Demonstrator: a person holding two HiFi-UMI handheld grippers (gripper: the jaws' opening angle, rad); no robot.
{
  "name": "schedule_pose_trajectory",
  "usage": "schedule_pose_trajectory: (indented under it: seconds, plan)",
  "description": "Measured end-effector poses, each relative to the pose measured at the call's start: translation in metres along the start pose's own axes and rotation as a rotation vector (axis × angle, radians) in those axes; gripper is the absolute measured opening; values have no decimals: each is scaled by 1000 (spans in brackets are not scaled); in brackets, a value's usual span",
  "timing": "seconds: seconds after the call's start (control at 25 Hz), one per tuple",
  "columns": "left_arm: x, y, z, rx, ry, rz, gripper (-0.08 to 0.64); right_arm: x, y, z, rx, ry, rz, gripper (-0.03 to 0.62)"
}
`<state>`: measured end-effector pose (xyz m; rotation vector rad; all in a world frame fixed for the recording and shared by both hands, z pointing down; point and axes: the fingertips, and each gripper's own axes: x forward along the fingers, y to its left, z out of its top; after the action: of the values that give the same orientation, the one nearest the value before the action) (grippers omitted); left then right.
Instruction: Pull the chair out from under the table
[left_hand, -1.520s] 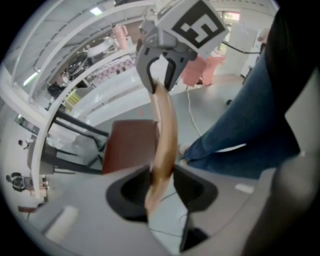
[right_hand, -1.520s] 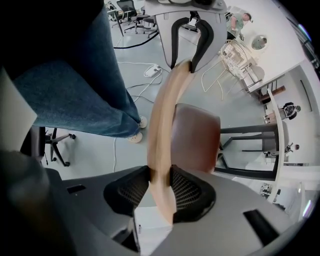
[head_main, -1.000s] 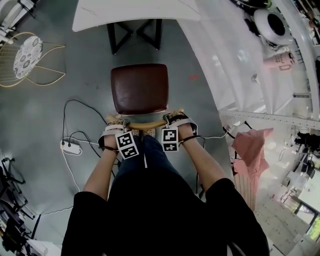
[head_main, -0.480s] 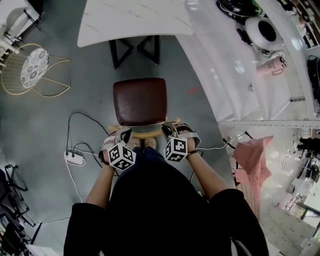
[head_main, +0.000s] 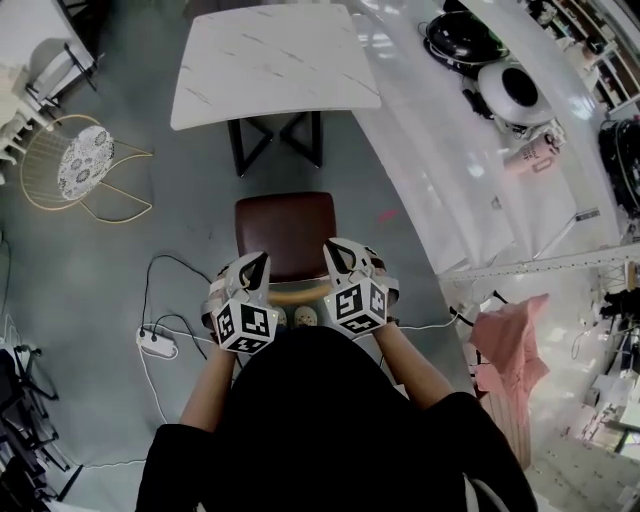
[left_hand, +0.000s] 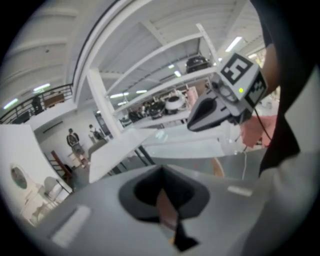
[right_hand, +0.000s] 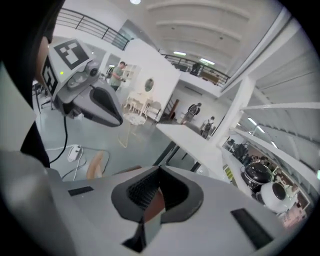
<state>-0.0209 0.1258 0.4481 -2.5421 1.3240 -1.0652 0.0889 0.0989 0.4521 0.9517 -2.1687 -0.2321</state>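
Observation:
The chair (head_main: 285, 225) has a brown seat and a curved wooden backrest (head_main: 300, 293), and it stands on the grey floor in front of the white marble table (head_main: 270, 65), apart from the table's edge. Both grippers hang in the air above the backrest and touch nothing. My left gripper (head_main: 258, 263) is shut and empty. My right gripper (head_main: 336, 250) is closing its jaws to shut with nothing between them. In the left gripper view the jaws (left_hand: 161, 172) meet and the right gripper (left_hand: 220, 105) shows beyond. The right gripper view shows its jaws (right_hand: 159, 172) together, the left gripper (right_hand: 92, 102) and the table (right_hand: 195, 140).
A gold wire chair (head_main: 75, 165) stands at the left. A white power strip (head_main: 158, 342) with black cables lies on the floor by my left side. A long white counter (head_main: 450, 170) with appliances runs along the right, and a pink cloth (head_main: 505, 335) lies below it.
Both grippers have let go of the wooden backrest, risen above it and shut. The chair stays where it was on the floor.

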Motion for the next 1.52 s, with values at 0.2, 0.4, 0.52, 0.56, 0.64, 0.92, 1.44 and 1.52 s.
schedule_pose_trajectory:
  seconds: [0.2,0.4,0.52,0.56,0.64,0.92,1.44,1.52]
  plan:
    - [-33,42,58,-97,-164,134,7,-32,-42,65,109,-180,-132,21]
    - [-74,79,110,-237,-341,246,8,-73,-76,115,210,-359,-236,21]
    - [-96,93,134,-293,-445,294,8,-95,-92,131,297,-438,-285,21]
    - [-102,96,142,-319,-483,305,8,-102,-96,134,342,-462,-294,21]
    - [-111,99,151,-361,-528,313,8,-114,-103,139,404,-495,-307,21]
    - [-122,99,152,-387,-549,321,7,-123,-96,149,431,-540,-294,20]
    - [-116,97,146,-376,-533,295,8,-118,-86,150,413,-533,-274,20]
    - [-115,98,145,-376,-534,293,8,-117,-84,150,413,-530,-273,20]
